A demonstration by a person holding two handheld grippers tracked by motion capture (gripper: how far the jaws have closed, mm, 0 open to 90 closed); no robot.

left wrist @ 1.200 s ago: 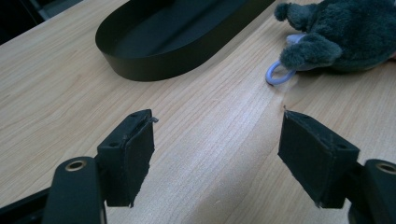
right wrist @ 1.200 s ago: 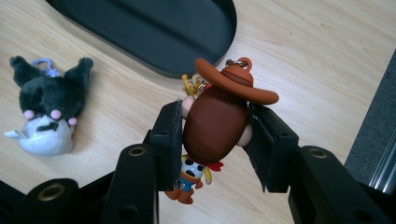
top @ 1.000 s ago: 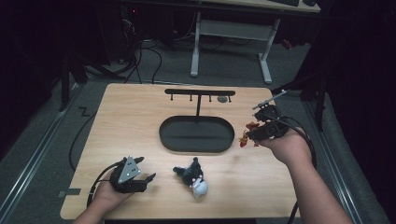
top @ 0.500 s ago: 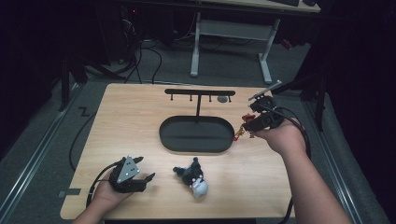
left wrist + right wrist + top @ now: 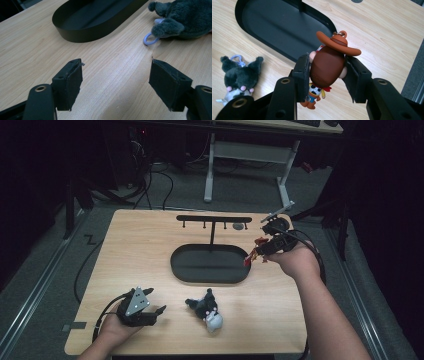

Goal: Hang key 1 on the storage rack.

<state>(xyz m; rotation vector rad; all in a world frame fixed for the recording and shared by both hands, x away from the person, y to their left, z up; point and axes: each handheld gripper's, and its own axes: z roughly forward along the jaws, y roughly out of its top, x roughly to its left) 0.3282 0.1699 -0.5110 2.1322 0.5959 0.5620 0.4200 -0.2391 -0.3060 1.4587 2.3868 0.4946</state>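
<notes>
Right gripper (image 5: 325, 72), clamped on the cowboy keychain (image 5: 327, 66), has moved up toward the hook rack (image 5: 214, 218) for hanging; left gripper (image 5: 117, 85) idle, wide open, empty.

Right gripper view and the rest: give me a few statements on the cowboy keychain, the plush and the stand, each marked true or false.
1. The right gripper is shut on the cowboy keychain. True.
2. The left gripper holds the dark plush toy. False: its fingers stand open over bare table, the plush apart from them.
3. The cowboy keychain hangs from the stand's crossbar. False: it is in the right gripper, off the bar.
4. The black oval tray has nothing lying in it. True.
</notes>
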